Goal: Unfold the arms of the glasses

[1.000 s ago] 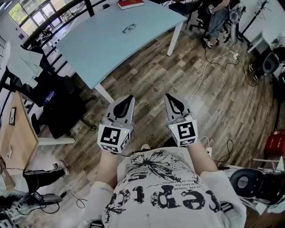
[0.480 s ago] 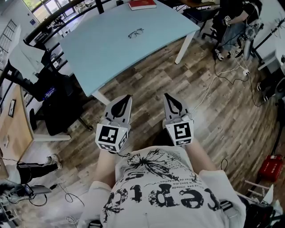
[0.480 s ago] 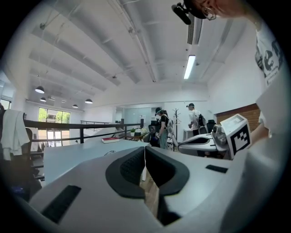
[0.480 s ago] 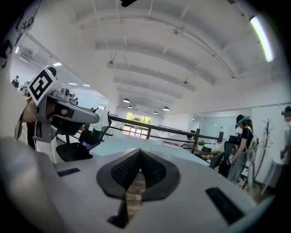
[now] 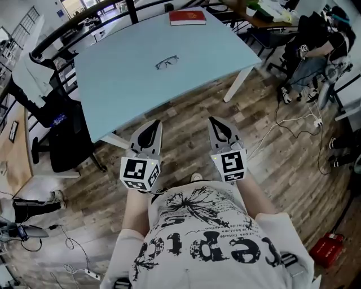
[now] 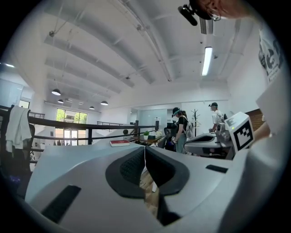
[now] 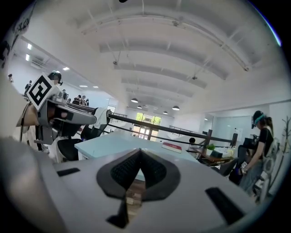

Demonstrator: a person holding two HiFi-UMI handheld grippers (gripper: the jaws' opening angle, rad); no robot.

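Note:
A pair of dark-framed glasses (image 5: 167,61) lies in the middle of the pale blue table (image 5: 113,84), well ahead of both grippers. My left gripper (image 5: 156,123) hangs over the wooden floor just short of the table's near edge, jaws shut with nothing in them. Beside it to the right, my right gripper (image 5: 215,121) is also shut and empty, level with the left. In the left gripper view the left gripper's tips (image 6: 144,148) meet in front of the table top. The right gripper's tips (image 7: 139,150) likewise meet before the table (image 7: 113,146). The glasses show in neither gripper view.
A red book (image 5: 187,17) lies at the table's far edge. A black office chair (image 5: 62,132) stands left of the table. People sit and stand at the right (image 5: 313,45), with cables (image 5: 287,121) on the floor. A black railing (image 5: 84,20) runs behind the table.
The table and glasses have come closer and shifted toward the middle of the head view as the person walked forward. Both grippers stayed shut, side by side.

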